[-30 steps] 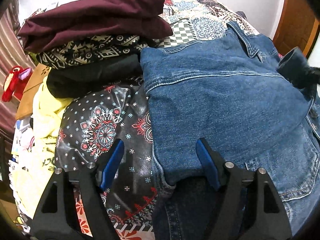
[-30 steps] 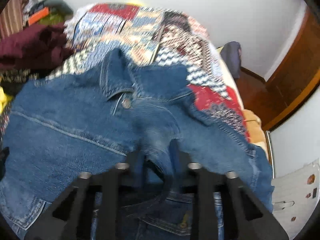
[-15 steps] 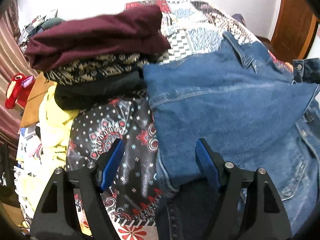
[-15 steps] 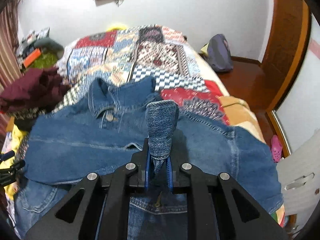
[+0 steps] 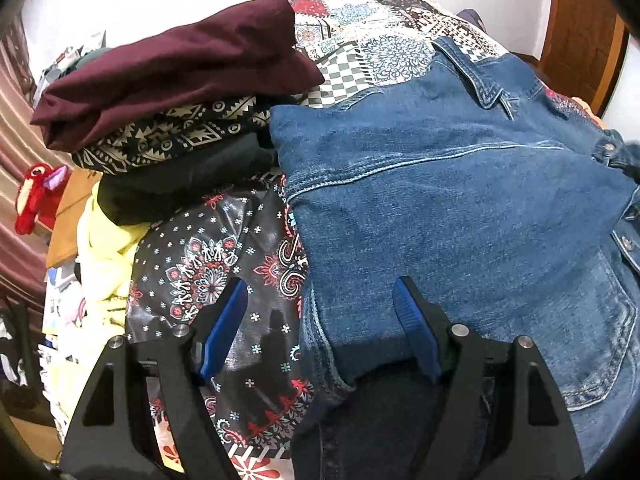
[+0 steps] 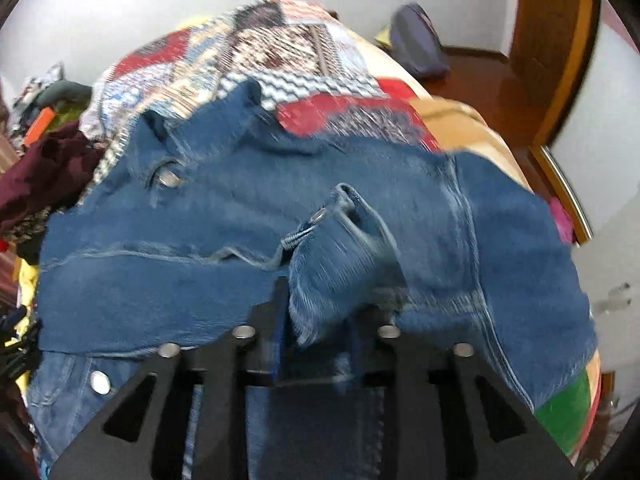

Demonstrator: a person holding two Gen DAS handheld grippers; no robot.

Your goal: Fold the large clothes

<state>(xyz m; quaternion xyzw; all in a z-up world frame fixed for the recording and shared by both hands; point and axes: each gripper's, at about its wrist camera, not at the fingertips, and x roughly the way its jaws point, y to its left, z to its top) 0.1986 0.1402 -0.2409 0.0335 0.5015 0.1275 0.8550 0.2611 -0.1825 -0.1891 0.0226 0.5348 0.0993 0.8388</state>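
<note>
On the bed (image 6: 304,56), the denim jacket (image 5: 460,200) lay half folded; the right tool (image 6: 320,332), jaws just opening, was releasing its cuff, the left tool (image 5: 320,320) wide open and empty; next, smoothing the sleeve

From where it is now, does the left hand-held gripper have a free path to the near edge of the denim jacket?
Probably yes. The left hand-held gripper is open, nothing between its fingers, and the denim jacket edge lies uncovered just ahead. The folded stack sits off to the side.

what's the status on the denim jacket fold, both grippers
Left gripper open, empty. Right gripper just opening, sleeve cuff between jaws. Denim jacket half folded. Clothes stack alongside.
</note>
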